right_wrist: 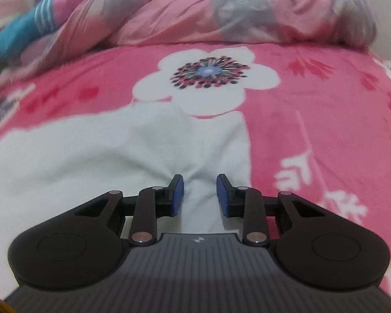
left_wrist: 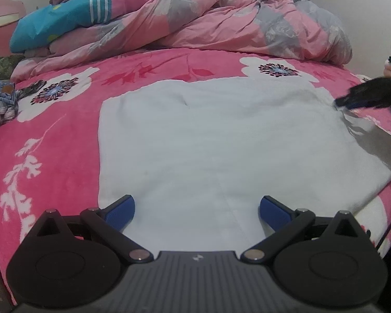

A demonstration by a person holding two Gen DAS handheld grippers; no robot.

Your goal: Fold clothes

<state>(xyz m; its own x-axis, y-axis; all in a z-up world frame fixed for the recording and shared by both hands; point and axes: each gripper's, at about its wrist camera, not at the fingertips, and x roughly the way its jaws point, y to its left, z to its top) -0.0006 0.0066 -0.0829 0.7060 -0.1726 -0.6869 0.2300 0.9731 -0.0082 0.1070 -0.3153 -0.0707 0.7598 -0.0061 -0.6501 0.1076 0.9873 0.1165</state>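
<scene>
A white garment (left_wrist: 208, 143) lies spread flat on the pink flowered bedspread (left_wrist: 52, 143). My left gripper (left_wrist: 196, 206) hovers over its near edge, jaws wide open, nothing between the blue pads. My right gripper (right_wrist: 199, 190) is at the garment's far right corner, and the white garment (right_wrist: 91, 156) bunches up between its pads with creases radiating outward. In the left wrist view the right gripper (left_wrist: 337, 103) shows as a dark blur at that same corner, casting a shadow on the cloth.
A rumpled pink and grey quilt (left_wrist: 195, 20) is heaped at the head of the bed, with a blue pillow (left_wrist: 60, 26) on its left. A pile of plaid and blue clothes (left_wrist: 0, 101) lies at the left edge. White walls bound the bed on the right.
</scene>
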